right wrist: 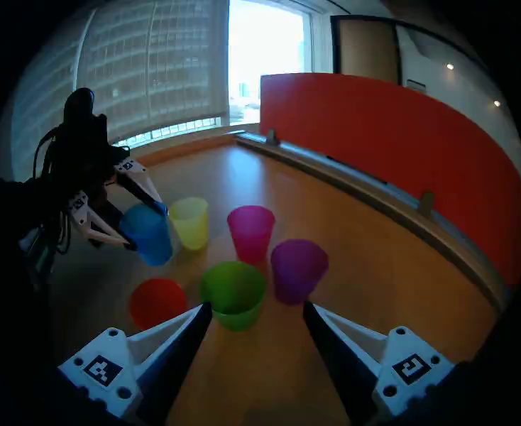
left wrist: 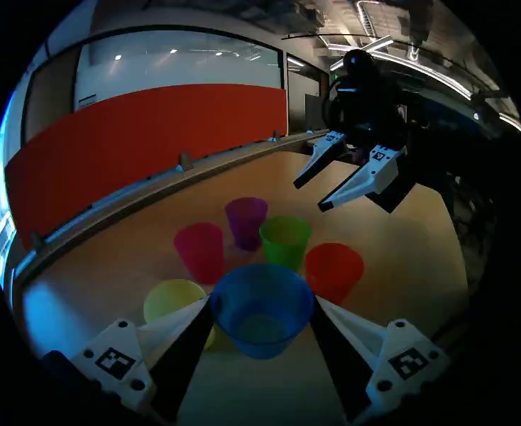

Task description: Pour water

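We see six plain, unpatterned cups: a blue cup [left wrist: 262,312], a yellow cup [left wrist: 172,299], a pink cup [left wrist: 201,250], a purple cup [left wrist: 246,221], a green cup [left wrist: 285,241] and a red cup [left wrist: 333,270]. The table [left wrist: 402,234] is warm tan wood, and the partition [left wrist: 140,135] is red-orange. The left gripper [left wrist: 260,304] and the right gripper [right wrist: 255,307] are white with black inner faces and black-and-white square markers.

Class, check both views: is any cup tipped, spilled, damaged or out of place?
Nothing stands out. The yellow cup, pink cup, purple cup, green cup and red cup stand upright on the table; no spill shows. The blue cup sits clamped in the left gripper.
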Available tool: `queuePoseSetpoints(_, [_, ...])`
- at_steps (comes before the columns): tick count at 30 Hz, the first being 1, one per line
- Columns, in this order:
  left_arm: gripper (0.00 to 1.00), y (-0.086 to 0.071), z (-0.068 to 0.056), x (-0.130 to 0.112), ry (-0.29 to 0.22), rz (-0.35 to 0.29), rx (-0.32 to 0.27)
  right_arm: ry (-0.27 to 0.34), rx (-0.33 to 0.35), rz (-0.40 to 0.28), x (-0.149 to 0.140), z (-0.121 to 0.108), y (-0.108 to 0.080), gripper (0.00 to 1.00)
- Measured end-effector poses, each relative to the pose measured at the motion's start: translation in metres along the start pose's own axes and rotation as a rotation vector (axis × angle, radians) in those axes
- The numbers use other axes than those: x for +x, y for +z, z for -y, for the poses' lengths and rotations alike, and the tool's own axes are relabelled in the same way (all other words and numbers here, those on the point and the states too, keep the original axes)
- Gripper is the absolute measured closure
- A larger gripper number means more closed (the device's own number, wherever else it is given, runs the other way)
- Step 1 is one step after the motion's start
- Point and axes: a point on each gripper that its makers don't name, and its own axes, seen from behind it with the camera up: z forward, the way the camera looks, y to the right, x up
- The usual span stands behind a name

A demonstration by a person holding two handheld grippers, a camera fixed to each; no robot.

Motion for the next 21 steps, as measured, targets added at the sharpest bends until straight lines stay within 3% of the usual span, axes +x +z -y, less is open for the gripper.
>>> queuePoseSetpoints(21, [0.12,-0.015,0.006,0.012,-0.008,-0.040,0.026,-0.046,0.043,0.062,-0.022,0.015,0.031,0.01])
